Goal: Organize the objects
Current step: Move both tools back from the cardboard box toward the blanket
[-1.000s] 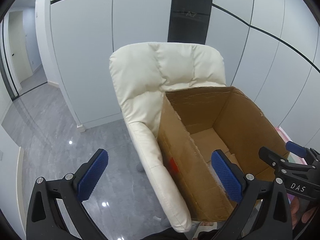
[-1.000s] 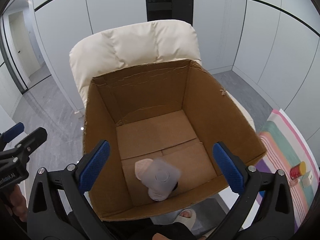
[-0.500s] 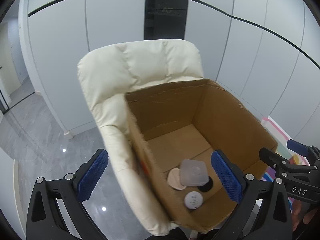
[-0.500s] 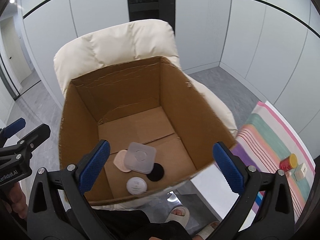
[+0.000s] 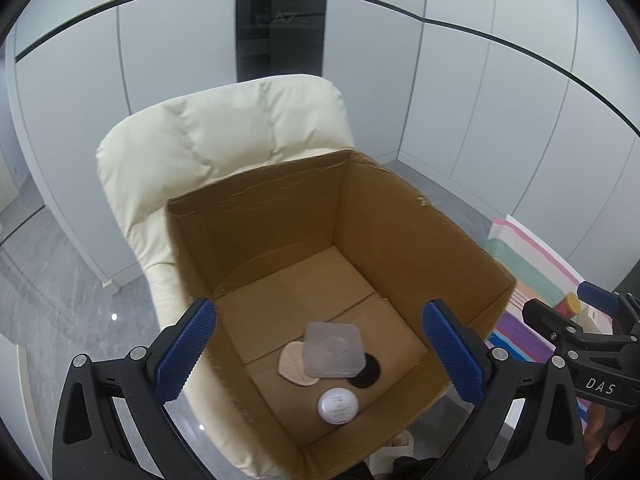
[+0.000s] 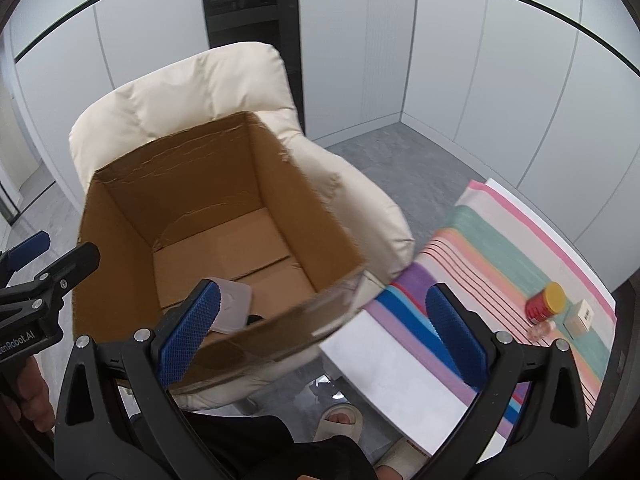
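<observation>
An open cardboard box [image 5: 400, 216] stands on a cream armchair [image 5: 224, 140]. Inside lie a frosted square lid [image 5: 333, 349], a beige pad [image 5: 294, 368], a black disc [image 5: 366, 372] and a round white jar [image 5: 338, 405]. My left gripper [image 5: 320, 356] is open and empty above the box's near edge. My right gripper [image 6: 324, 336] is open and empty, over the box's right corner [image 6: 336, 288] and the table edge. On the striped cloth [image 6: 500, 256] stand a red jar with yellow lid [image 6: 545, 303], a small white box [image 6: 580, 318] and a clear item [image 6: 540, 330].
A white table [image 6: 380, 364] carries the striped cloth at the right. Grey tiled floor [image 5: 52, 280] surrounds the chair. White wall panels and a dark column [image 5: 280, 20] stand behind. A sandalled foot [image 6: 340, 420] shows below the table.
Both views have swung to the right. The left gripper now looks down into the box; the right gripper now faces the table with the striped cloth. Both stay open.
</observation>
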Action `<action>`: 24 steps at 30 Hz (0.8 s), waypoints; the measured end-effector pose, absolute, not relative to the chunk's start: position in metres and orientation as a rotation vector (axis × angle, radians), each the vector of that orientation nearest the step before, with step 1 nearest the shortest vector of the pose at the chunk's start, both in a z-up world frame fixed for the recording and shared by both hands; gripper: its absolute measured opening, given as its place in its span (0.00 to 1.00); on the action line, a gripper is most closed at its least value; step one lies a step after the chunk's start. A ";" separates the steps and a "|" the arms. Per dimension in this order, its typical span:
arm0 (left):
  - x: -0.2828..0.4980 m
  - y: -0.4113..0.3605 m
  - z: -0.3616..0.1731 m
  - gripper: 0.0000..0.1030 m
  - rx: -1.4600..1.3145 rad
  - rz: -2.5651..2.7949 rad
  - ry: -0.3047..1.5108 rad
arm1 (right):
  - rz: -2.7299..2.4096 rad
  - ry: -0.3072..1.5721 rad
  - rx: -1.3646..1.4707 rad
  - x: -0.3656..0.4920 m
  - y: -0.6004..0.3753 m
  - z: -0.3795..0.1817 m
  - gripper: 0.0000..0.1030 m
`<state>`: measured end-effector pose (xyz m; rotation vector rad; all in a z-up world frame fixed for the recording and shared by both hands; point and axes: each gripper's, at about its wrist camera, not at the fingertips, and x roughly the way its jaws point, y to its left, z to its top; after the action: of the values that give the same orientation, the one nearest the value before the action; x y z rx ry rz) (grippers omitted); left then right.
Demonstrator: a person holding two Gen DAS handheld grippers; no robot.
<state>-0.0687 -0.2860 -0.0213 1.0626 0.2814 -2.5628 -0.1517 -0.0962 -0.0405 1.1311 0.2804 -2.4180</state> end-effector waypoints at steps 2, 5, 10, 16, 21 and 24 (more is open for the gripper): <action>-0.074 -0.280 -0.022 1.00 1.070 -2.573 0.277 | -2.431 0.270 1.138 -0.154 -0.087 -0.040 1.00; -0.081 -0.270 -0.022 1.00 1.080 -2.590 0.269 | -2.449 0.259 1.148 -0.158 -0.075 -0.040 1.00; -0.094 -0.251 -0.022 1.00 1.097 -2.621 0.251 | -2.481 0.248 1.163 -0.162 -0.053 -0.041 1.00; -0.106 -0.229 -0.021 1.00 1.111 -2.657 0.235 | -2.518 0.232 1.179 -0.166 -0.028 -0.041 1.00; -0.117 -0.207 -0.022 1.00 1.130 -2.691 0.217 | -2.552 0.222 1.189 -0.168 -0.005 -0.041 1.00; -0.123 -0.195 -0.022 1.00 1.140 -2.710 0.205 | -2.575 0.208 1.199 -0.169 0.011 -0.041 1.00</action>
<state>-0.1235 -0.1952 -0.0220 1.1400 0.2047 -2.7099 -0.1691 0.0105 -0.0410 1.1992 0.2081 -2.5749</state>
